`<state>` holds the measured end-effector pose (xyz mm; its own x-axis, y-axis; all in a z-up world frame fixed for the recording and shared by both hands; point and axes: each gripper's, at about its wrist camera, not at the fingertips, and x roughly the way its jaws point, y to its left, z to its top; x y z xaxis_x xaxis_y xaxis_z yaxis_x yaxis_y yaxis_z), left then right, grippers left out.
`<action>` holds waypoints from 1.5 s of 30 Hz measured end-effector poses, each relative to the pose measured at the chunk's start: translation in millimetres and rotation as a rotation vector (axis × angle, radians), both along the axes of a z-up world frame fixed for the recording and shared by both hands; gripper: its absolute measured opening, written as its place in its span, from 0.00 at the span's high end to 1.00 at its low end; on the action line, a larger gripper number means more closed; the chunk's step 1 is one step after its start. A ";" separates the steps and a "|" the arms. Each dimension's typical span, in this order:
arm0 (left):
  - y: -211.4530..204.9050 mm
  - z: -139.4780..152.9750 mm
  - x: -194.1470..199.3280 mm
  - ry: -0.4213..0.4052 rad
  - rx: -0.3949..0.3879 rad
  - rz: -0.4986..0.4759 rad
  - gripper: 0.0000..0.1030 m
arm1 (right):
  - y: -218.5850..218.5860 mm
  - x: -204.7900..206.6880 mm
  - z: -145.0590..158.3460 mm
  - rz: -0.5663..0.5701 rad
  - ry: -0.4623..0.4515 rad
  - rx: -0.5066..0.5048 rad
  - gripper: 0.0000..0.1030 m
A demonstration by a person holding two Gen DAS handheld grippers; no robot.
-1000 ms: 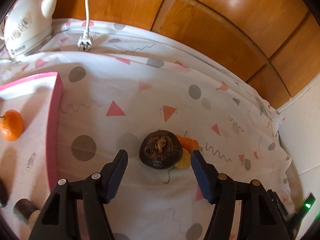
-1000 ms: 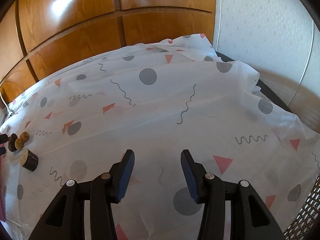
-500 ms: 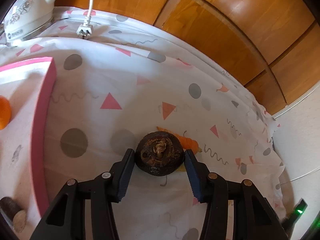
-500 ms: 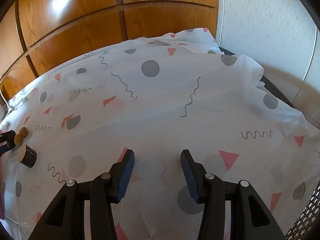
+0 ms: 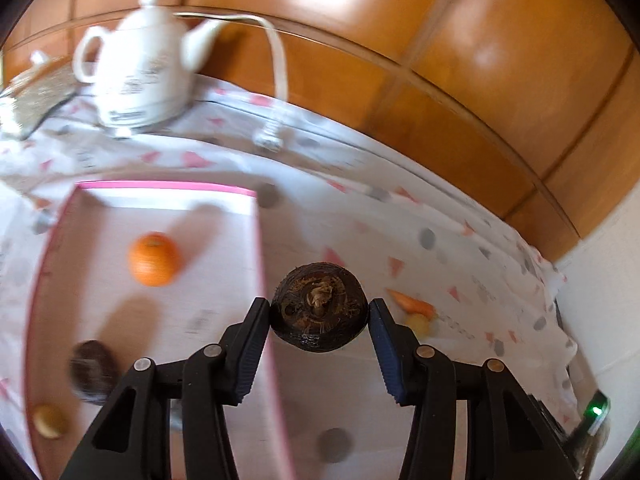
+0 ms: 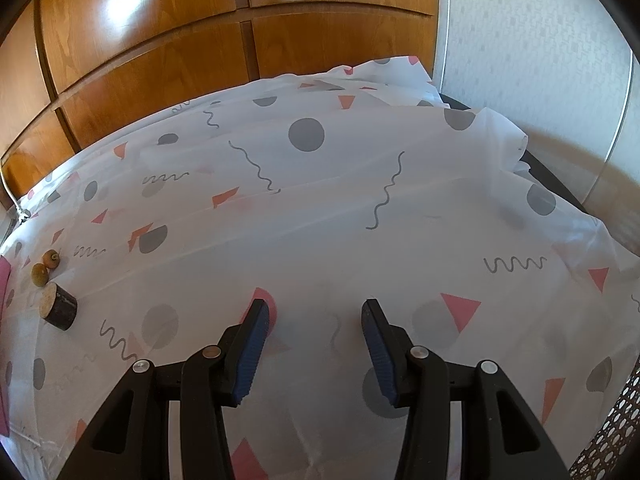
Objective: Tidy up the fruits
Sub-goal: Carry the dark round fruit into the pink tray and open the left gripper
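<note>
Jaws of the left gripper (image 5: 320,312) are clamping a dark, rough fruit (image 5: 319,306) by its firm-looking sides, hanging over the pink tray's rim (image 5: 262,256), having just closed on it. Over on the right, the right gripper (image 6: 312,320) is hovering part-open and holding nothing above the patterned cloth (image 6: 360,208).

The wall panels (image 6: 140,32) are varnished wood, glossy enough to throw bright window glare. A thin, matt cloth (image 6: 340,220) with printed shapes lies slightly creased over the surface. The left claw (image 5: 319,316) is matt black plastic with ribbed blue pads and small metal screw heads; the dark round fruit (image 5: 319,307) in it looks rough, fibrous and dull. The orange (image 5: 153,258) has a finely dimpled skin. The white kettle (image 5: 140,68) looks like smooth, glazed ceramic. The cut log piece (image 6: 59,306) shows pale raw wood and dark bark.
</note>
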<state>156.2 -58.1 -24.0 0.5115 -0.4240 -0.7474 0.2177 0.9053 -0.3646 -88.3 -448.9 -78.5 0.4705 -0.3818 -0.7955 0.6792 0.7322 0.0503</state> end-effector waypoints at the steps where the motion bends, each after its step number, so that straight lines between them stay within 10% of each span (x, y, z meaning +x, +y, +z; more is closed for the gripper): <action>1: 10.0 -0.6 1.5 0.000 0.005 0.025 0.50 | 1.0 0.0 0.3 0.002 -0.001 0.001 0.53; 17: 73.7 -40.7 7.2 0.075 0.110 0.200 0.50 | 10.1 -1.3 6.3 0.015 -0.003 0.002 0.52; 45: 71.8 4.1 -61.7 -0.060 0.143 0.217 0.43 | 16.9 -7.2 9.0 0.026 -0.015 0.005 0.52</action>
